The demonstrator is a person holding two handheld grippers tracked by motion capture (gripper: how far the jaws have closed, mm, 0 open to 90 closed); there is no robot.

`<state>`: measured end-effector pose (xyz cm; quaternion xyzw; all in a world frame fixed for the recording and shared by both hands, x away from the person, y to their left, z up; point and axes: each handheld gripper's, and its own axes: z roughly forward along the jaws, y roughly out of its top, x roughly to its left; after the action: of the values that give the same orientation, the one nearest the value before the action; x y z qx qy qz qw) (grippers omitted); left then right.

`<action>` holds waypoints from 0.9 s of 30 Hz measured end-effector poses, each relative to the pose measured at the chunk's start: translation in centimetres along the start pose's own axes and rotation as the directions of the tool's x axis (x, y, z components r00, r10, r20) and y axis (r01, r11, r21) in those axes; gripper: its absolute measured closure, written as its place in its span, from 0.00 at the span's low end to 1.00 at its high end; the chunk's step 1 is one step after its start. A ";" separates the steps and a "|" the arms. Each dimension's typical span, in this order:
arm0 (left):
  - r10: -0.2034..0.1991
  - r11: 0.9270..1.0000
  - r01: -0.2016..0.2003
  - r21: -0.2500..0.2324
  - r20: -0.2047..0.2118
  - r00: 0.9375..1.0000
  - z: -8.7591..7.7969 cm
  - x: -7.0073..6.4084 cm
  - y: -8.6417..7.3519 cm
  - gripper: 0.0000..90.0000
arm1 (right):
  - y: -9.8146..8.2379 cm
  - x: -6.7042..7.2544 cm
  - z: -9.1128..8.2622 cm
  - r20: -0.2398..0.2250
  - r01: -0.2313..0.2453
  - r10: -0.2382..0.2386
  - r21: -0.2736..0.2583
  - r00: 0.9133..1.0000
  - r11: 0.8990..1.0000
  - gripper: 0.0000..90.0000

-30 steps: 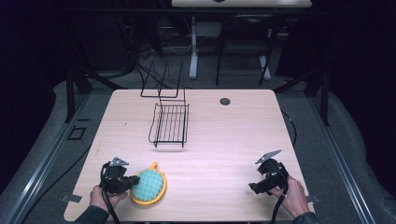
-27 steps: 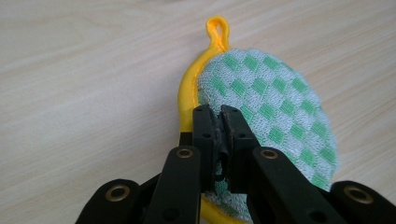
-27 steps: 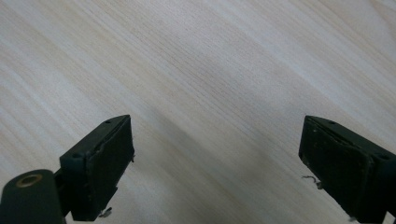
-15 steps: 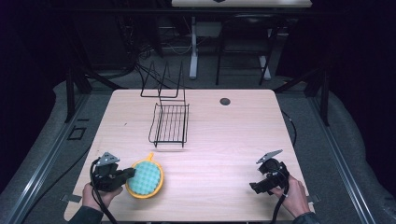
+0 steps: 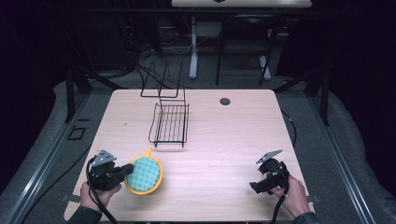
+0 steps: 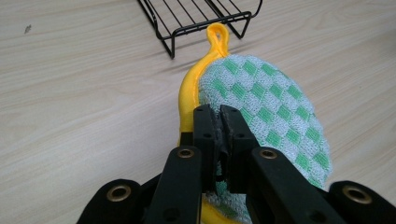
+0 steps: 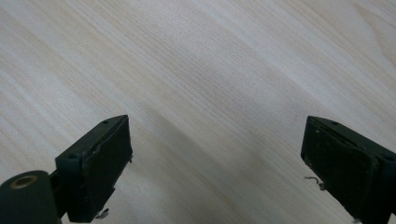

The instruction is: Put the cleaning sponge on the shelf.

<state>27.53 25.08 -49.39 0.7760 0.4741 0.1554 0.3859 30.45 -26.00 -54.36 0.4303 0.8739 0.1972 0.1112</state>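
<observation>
A round pot holder (image 5: 145, 173) with a green-and-white checked face, yellow rim and yellow loop is held tilted above the table's front left. My left gripper (image 5: 125, 171) is shut on its near edge; in the left gripper view the jaws pinch the pot holder (image 6: 261, 107) at the rim, gripper (image 6: 219, 116). A black wire rack (image 5: 170, 123) lies flat on the table beyond it, its near end (image 6: 205, 18) just past the loop. My right gripper (image 5: 256, 185) rests low at the front right, gripper (image 7: 215, 158) open over bare wood.
A second black wire frame (image 5: 162, 84) stands at the table's back edge. A dark round cap (image 5: 225, 101) sits in the tabletop at the back right. The light wooden table (image 5: 224, 140) stretches between both hands.
The left hand has drawn back toward the front left and lifted, tilting the pot holder up with it. The right gripper has stayed put.
</observation>
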 end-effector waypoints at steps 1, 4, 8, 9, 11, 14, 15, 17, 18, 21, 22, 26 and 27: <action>-0.005 1.000 0.005 -0.003 0.000 1.000 0.0 0.0 0.1 0.96 | 0.0 -0.1 0.0 0.002 0.006 -0.006 0.004 1.000 1.000 0.09; 0.015 1.000 -0.015 -0.007 -0.002 1.000 -0.1 -0.2 0.4 0.96 | 0.0 0.0 0.0 0.001 -0.001 0.001 0.005 1.000 1.000 0.09; 0.034 0.999 -0.034 -0.023 -0.004 0.999 -0.3 -0.4 0.9 0.96 | -0.1 -0.1 0.0 0.004 0.003 -0.003 0.001 1.000 1.000 0.09; 0.032 0.999 -0.033 -0.033 -0.007 0.999 -0.4 -0.4 1.1 0.96 | 0.0 -0.1 0.0 -0.002 -0.002 0.002 0.005 1.000 1.000 0.09; 0.036 0.999 -0.036 -0.036 -0.007 0.999 -0.5 -0.4 1.4 0.96 | 0.0 0.0 0.0 -0.002 0.000 0.000 0.002 1.000 1.000 0.09; 0.040 0.998 -0.041 -0.049 -0.010 0.999 -0.5 -0.5 1.8 0.96 | 0.0 0.0 0.0 0.001 -0.003 0.003 0.001 1.000 1.000 0.09; 0.046 0.997 -0.046 -0.058 -0.014 0.999 -0.6 -0.6 1.9 0.96 | 0.0 0.0 0.0 0.000 -0.003 0.003 -0.001 1.000 1.000 0.09; 0.049 0.997 -0.049 -0.066 -0.011 0.999 -0.7 -0.7 2.2 0.96 | 0.0 0.0 0.0 0.003 0.001 -0.001 0.000 1.000 1.000 0.09; 0.051 0.996 -0.051 -0.074 -0.010 0.999 -0.7 -0.7 2.3 0.96 | 0.0 0.0 0.0 0.005 0.007 -0.007 0.002 1.000 1.000 0.09; 0.053 0.995 -0.053 -0.080 -0.010 0.999 -0.7 -0.6 2.7 0.96 | 0.0 0.0 0.1 0.005 0.006 -0.006 0.001 1.000 1.000 0.09; 0.052 0.995 -0.053 -0.087 -0.012 0.999 -0.6 -0.5 2.9 0.96 | 0.0 0.0 0.1 0.004 0.005 -0.005 0.001 1.000 1.000 0.09; 0.055 0.994 -0.056 -0.096 -0.013 0.998 -0.4 -0.6 3.4 0.96 | 0.0 0.0 0.1 0.008 0.005 -0.005 0.001 1.000 1.000 0.09; 0.061 0.994 -0.062 -0.095 -0.013 0.998 -0.4 -0.6 3.5 0.96 | 0.0 0.0 0.1 0.008 0.007 -0.007 0.002 1.000 1.000 0.09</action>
<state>29.20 23.89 -46.41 0.7702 0.4440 0.1935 0.4150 30.48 -25.94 -54.40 0.4282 0.8750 0.1943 0.1150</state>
